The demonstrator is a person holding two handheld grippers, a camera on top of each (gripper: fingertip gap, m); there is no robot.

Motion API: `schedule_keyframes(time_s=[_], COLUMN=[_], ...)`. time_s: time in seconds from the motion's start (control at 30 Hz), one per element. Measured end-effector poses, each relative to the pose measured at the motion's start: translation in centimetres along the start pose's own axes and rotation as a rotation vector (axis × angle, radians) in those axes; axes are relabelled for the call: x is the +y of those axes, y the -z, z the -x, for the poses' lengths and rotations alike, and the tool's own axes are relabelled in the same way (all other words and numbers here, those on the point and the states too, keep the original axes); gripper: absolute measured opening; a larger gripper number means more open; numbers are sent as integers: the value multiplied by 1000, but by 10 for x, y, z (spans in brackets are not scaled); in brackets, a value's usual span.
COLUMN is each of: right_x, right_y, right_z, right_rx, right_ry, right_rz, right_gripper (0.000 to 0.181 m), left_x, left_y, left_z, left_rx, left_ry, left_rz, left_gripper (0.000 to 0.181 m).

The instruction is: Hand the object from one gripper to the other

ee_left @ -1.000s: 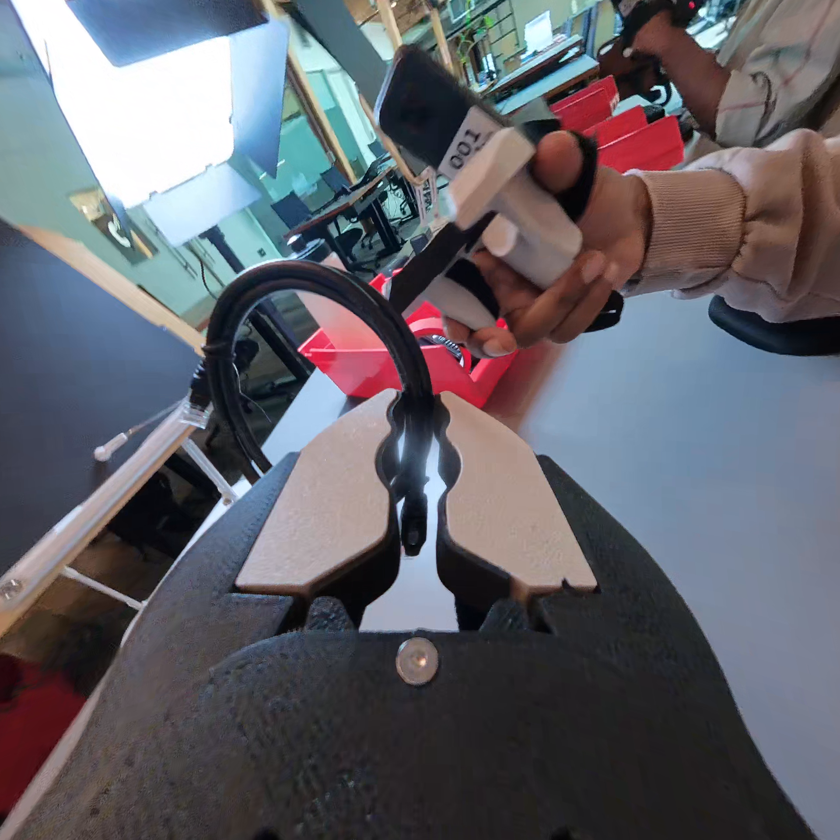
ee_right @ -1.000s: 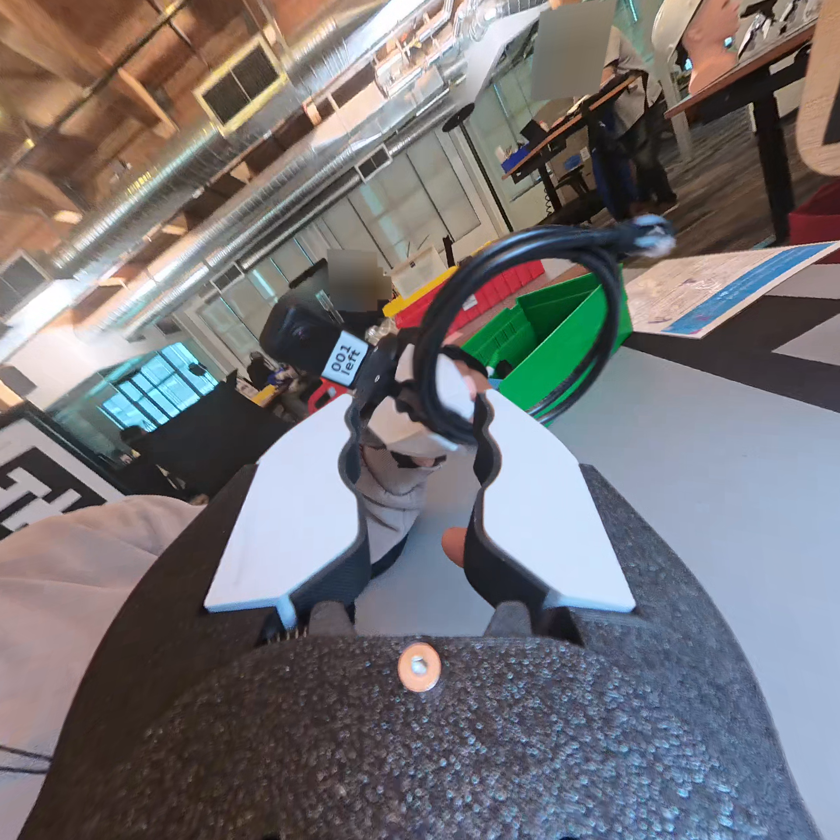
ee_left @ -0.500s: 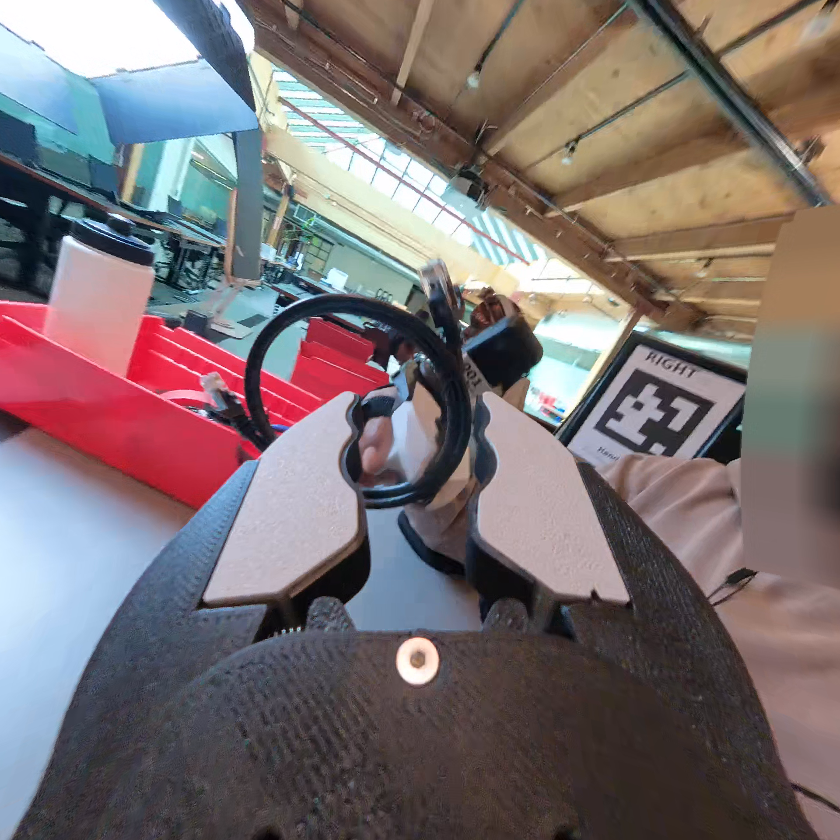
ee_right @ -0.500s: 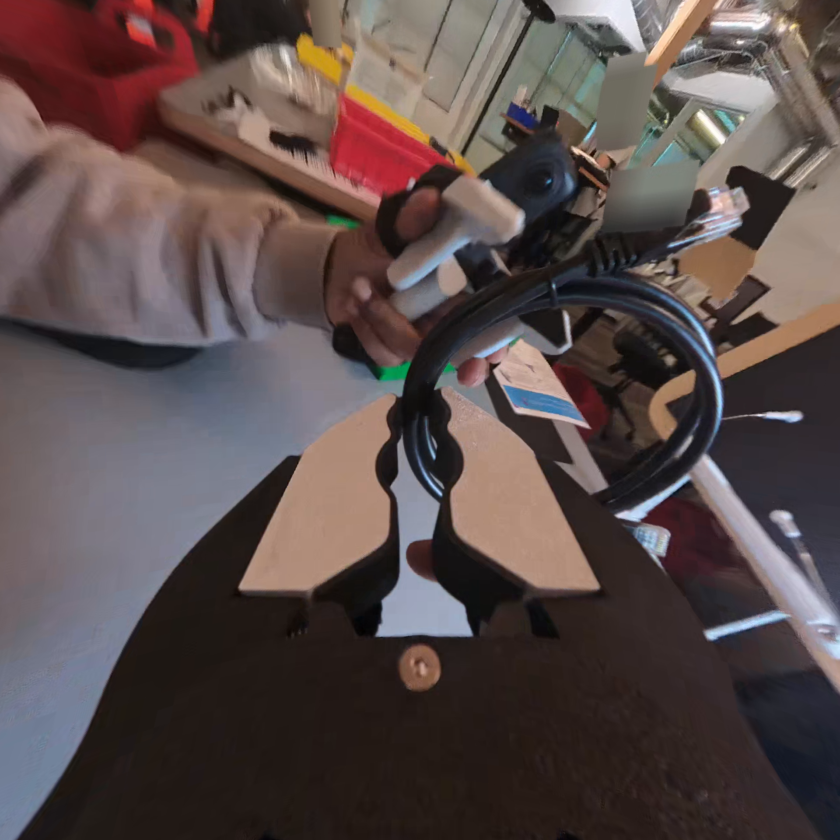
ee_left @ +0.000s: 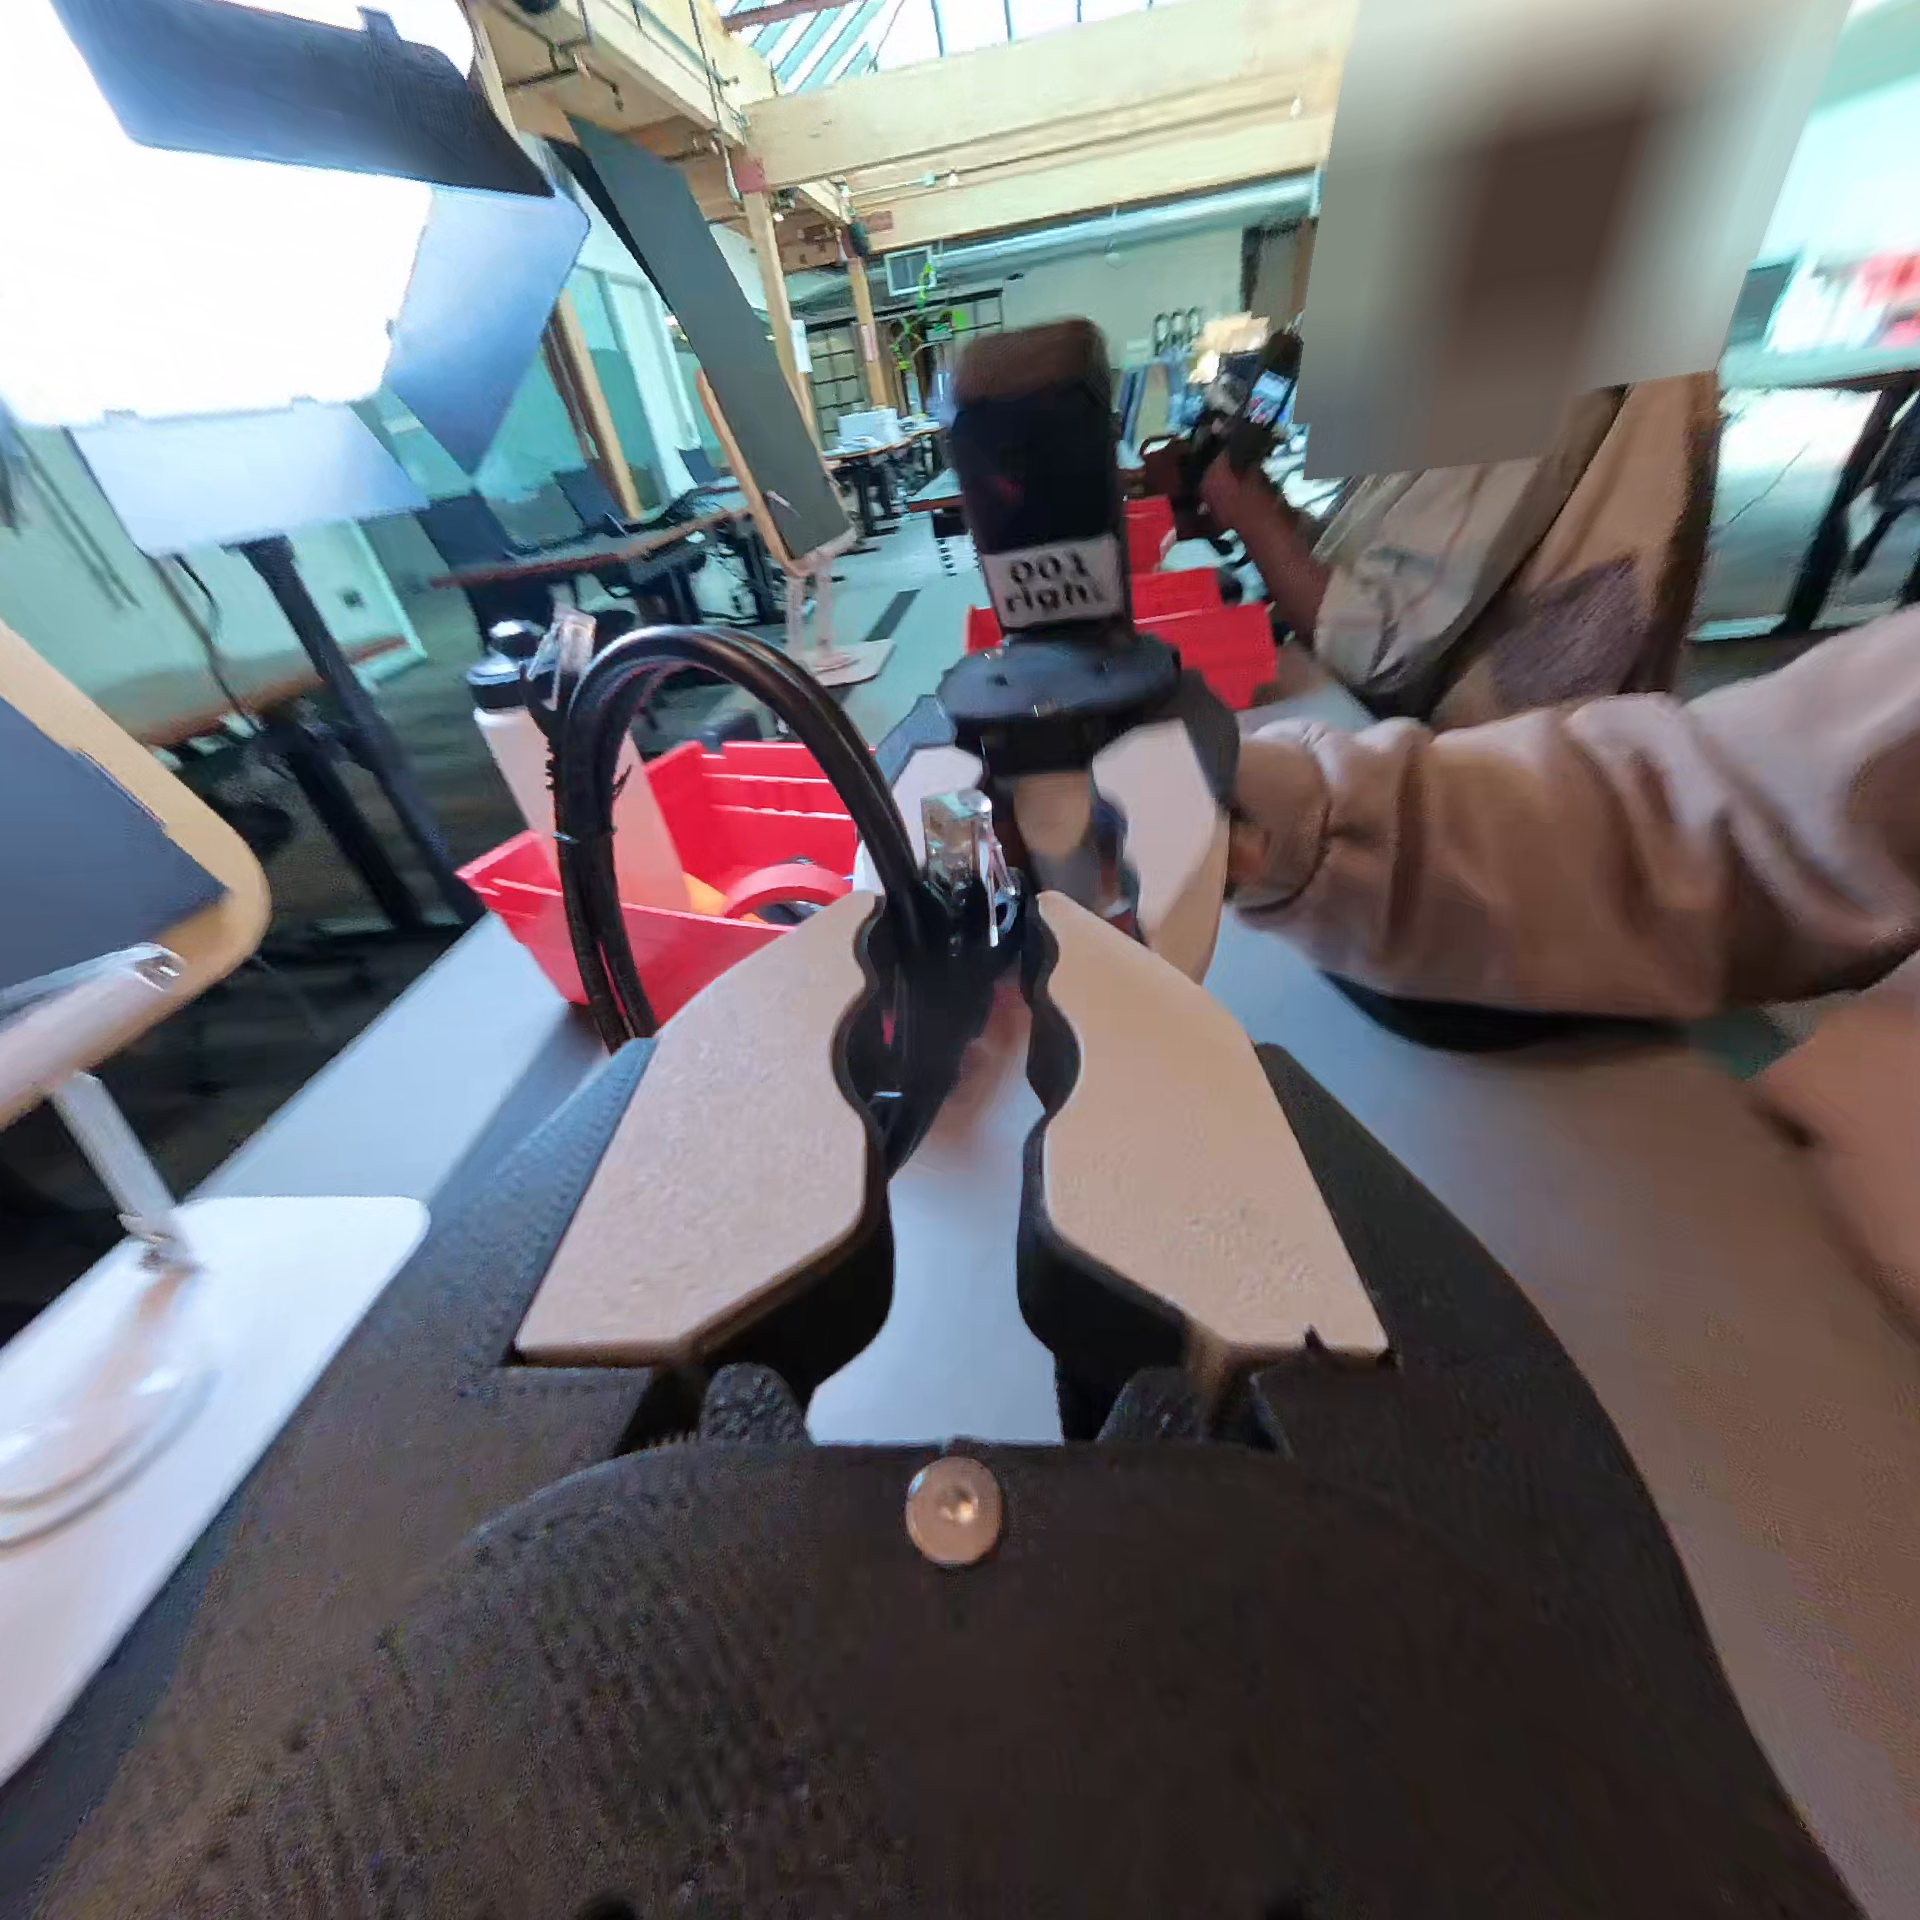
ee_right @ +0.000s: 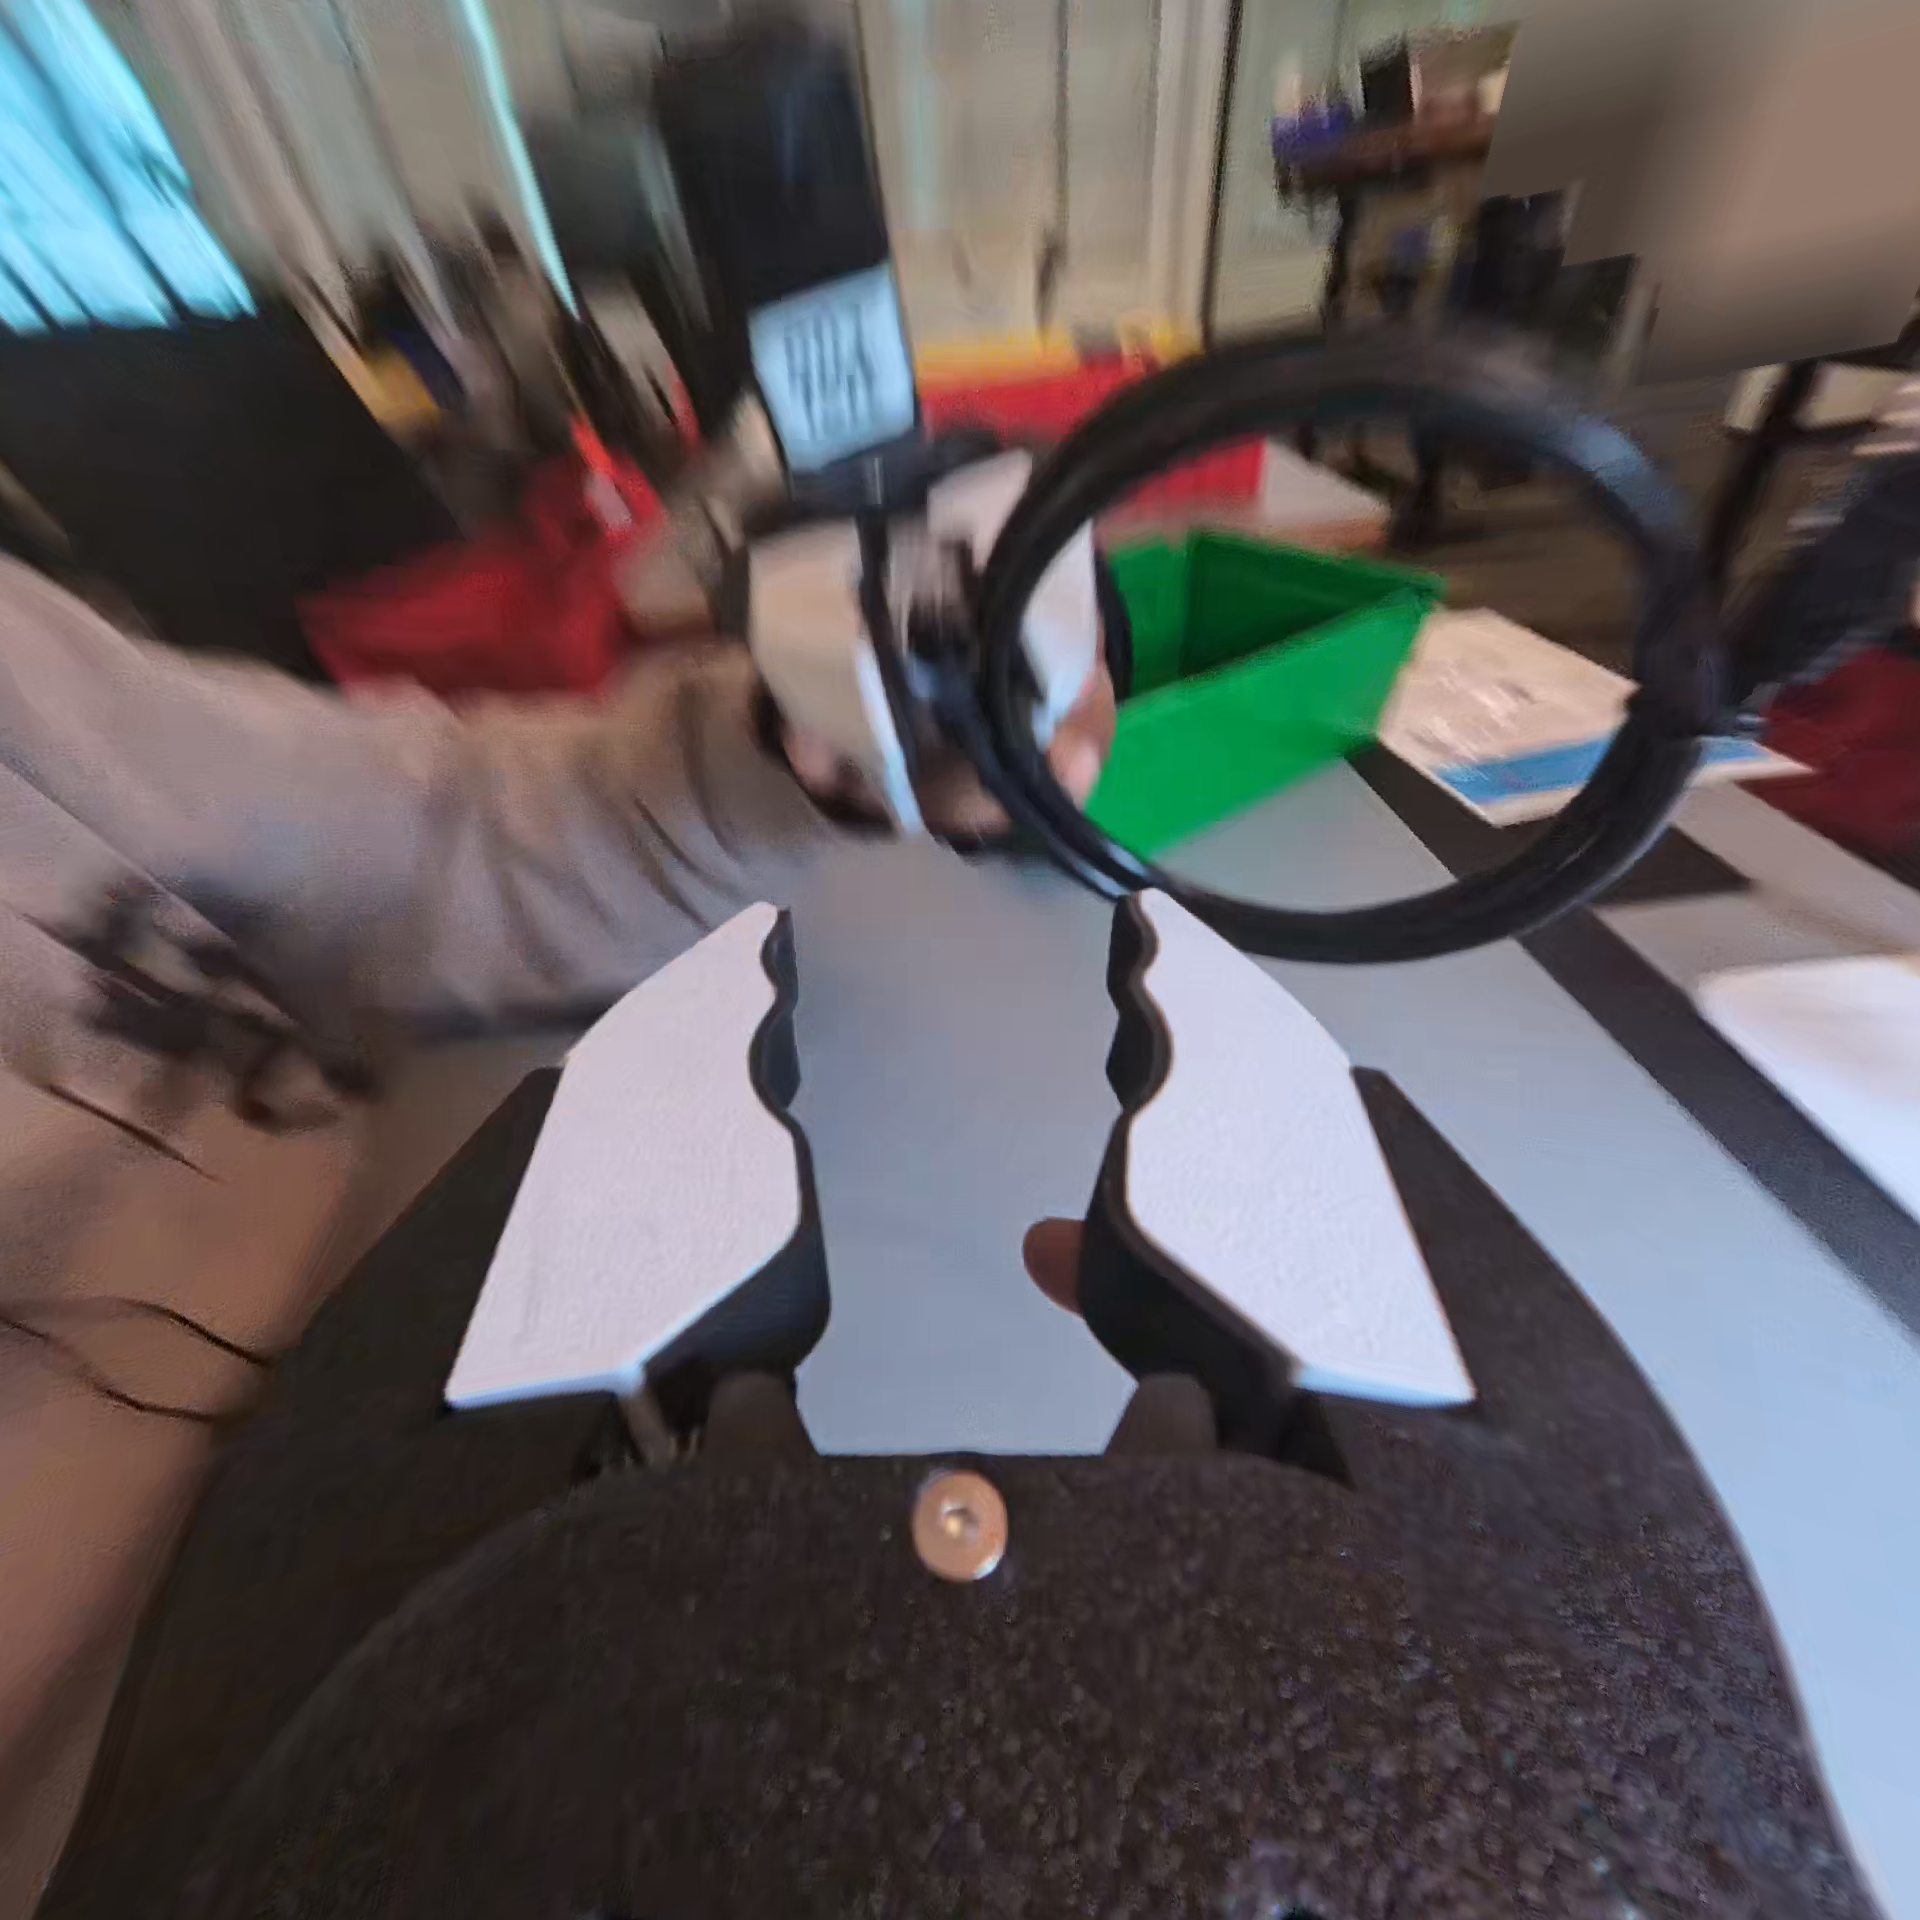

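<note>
Left gripper (ee_left: 951,935) pinching the coiled black cable (ee_left: 717,769) at its tips. Right gripper (ee_right: 956,935) spread, empty, just beside the cable (ee_right: 1340,675), above the desk (ee_right: 1558,1195).

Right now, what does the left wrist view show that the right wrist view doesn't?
Left wrist only: the left gripper shut on the black cable coil, with the clear plug at its fingertips. Right wrist only: the right gripper open and empty, and a green bin. Both: the coil and the grey table.
</note>
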State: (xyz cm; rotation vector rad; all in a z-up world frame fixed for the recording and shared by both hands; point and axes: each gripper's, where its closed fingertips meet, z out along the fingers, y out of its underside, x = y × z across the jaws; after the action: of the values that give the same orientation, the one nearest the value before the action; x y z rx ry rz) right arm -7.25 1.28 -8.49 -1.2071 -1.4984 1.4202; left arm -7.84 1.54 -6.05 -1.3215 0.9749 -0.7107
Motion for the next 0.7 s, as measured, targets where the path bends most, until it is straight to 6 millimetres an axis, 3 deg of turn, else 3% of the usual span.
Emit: schedule_keyframes(time_s=[0.07, 0.13, 0.3, 0.37, 0.4, 0.47, 0.5, 0.6, 0.7], right_x=[-36, -55, -42, -38, -35, -32, -26, -4, 11], right_y=[18, 31, 18, 14, 12, 9, 7, 0, -14], right_z=[1, 0, -19, -20, -20, -15, -13, -5, 6], right_rx=[-78, -143, -95, -98, -92, -54, -5, 96, 109], right_ry=[-155, -290, -533, -553, -522, -362, -226, 109, 300], right_rz=[-238, -365, -308, -312, -301, -252, -193, 3, 120], right_gripper=[52, 49, 27, 9, 8, 6, 6, 6, 6], left_x=[5, 18, 48, 61, 66, 73, 72, 35, 6], left_y=[-5, -12, -25, -25, -25, -23, -22, -5, 13], left_z=[-3, -6, -2, 6, 8, 10, 7, -3, 19], left_rx=[-38, -75, -179, -235, -239, -189, -120, 180, 239], left_ry=[-143, -283, -586, -712, -712, -512, -310, 353, 686], left_rz=[23, 95, 259, 343, 362, 357, 313, 45, -165], left_gripper=[23, 23, 24, 24, 24, 31, 39, 60, 51])
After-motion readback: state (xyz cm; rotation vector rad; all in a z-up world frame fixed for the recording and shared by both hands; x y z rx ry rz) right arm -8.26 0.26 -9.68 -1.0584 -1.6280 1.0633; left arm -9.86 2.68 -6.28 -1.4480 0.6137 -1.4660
